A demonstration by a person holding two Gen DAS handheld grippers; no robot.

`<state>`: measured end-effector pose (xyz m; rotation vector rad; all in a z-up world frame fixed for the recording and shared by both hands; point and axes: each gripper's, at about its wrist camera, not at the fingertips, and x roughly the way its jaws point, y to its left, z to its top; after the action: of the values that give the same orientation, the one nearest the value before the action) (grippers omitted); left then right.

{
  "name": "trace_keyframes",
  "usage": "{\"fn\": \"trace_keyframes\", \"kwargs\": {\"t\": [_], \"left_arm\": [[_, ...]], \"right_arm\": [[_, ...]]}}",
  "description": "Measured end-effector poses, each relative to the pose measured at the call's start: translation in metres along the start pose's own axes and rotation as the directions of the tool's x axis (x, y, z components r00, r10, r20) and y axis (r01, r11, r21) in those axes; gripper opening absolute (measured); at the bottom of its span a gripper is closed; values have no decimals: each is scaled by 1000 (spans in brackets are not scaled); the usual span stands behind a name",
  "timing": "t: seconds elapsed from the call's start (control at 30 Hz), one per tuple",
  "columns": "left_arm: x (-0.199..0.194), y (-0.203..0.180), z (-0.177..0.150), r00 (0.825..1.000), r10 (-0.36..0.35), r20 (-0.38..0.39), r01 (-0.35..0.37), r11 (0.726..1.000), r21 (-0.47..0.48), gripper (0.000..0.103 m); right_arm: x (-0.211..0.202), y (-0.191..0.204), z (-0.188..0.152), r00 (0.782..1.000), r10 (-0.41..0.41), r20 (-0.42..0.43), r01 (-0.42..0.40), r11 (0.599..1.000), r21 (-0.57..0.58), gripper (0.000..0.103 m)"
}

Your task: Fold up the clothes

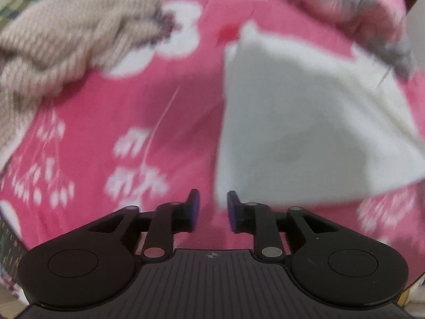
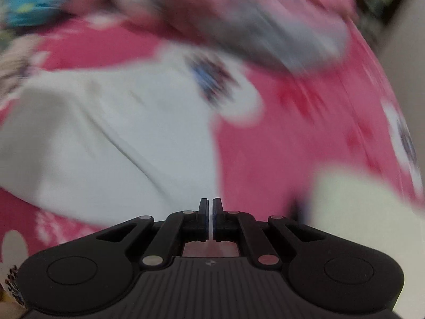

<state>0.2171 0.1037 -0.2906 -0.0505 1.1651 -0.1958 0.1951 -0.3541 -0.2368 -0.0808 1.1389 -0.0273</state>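
Bedding fills both views: a pink sheet [image 1: 186, 122] printed with white flowers and leaf sprigs, badly smeared by blur. On it lies a white garment [image 1: 305, 133], folded flat, seen right of centre from the left wrist and left of centre [image 2: 106, 138] from the right wrist.

Only the left wrist camera shows a beige ribbed knit [image 1: 66, 42] heaped at the upper left of the sheet, well apart from the white garment. It also catches a bundle of pink and grey cloth [image 1: 372, 21] at the upper right, touching the garment's far edge. The left gripper [image 1: 212, 210] sits just beside the near corner of the white garment, jaws released with a clear gap and nothing between them.

Only the right wrist camera shows a dark blue smudge [image 2: 209, 79] at the far end of the white garment, too blurred to read. It also shows a blue patch of cloth [image 2: 29, 8] at the upper left and a pale blurred shape [image 2: 358, 212] at the lower right. The right gripper [image 2: 211, 215] has its jaws clenched to a thin slit, with no cloth visible between them.

No writing or label can be read in either view.
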Motion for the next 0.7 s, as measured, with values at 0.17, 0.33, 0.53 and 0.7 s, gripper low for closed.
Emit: {"fn": "trace_keyframes", "kwargs": {"t": [0.17, 0.33, 0.53, 0.7], "left_arm": [[28, -44, 26, 993, -109, 56, 102, 989, 110, 28], [60, -59, 27, 996, -70, 50, 58, 974, 221, 28], [69, -44, 22, 998, -61, 34, 53, 976, 209, 30], [71, -41, 20, 997, -74, 35, 66, 977, 203, 31]], "right_arm": [[46, 63, 57, 988, 88, 123, -47, 952, -303, 3], [99, 106, 90, 979, 168, 118, -47, 742, -669, 7], [135, 128, 110, 979, 203, -24, -127, 514, -848, 37], [150, 125, 119, 979, 154, -135, -190, 442, -877, 41]]}}
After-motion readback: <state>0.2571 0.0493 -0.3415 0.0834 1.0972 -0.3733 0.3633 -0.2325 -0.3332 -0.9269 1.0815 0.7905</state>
